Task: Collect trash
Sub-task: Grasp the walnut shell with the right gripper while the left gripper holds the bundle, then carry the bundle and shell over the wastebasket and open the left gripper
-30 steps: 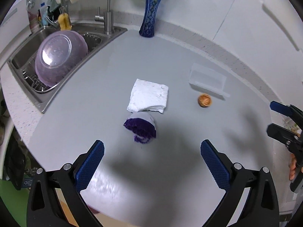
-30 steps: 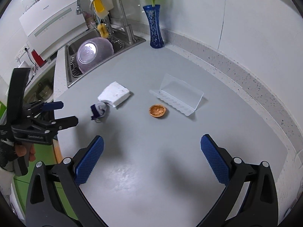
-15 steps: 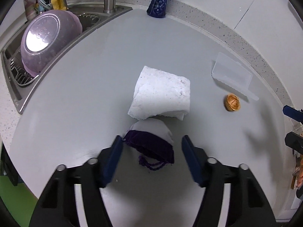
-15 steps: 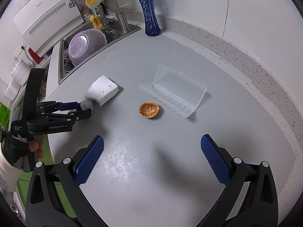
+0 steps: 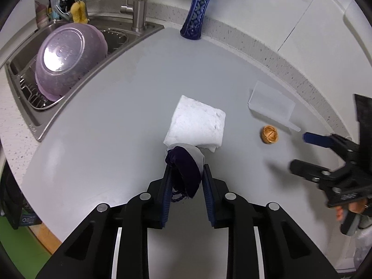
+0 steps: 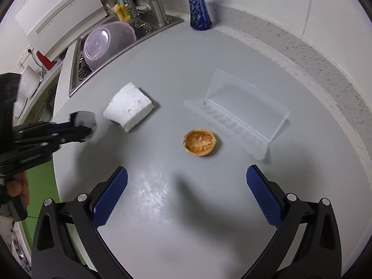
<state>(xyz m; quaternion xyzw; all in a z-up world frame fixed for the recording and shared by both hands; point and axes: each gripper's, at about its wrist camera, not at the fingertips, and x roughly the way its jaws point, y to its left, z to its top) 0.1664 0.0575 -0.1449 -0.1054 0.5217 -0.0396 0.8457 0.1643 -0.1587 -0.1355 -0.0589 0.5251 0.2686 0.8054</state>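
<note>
Smooth grey countertop (image 5: 93, 139) carries a clear ridged plastic tray (image 6: 237, 114), a folded white foam block (image 5: 197, 125) and a rough walnut shell (image 6: 200, 142). Left gripper (image 5: 186, 179) pinches a purple velvet pouch (image 5: 184, 172) against the block; right gripper (image 6: 186, 193) spreads wide before the shell.

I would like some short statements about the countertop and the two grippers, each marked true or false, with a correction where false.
1. The left gripper is shut on the purple pouch. True.
2. The right gripper holds the walnut shell. False: its jaws are open and empty, the shell lies on the counter ahead of them.
3. The clear plastic case lies open. True.
4. The blue vase stands in the sink. False: it stands on the counter by the wall.
5. The white folded cloth lies beside the pouch. True.
</note>
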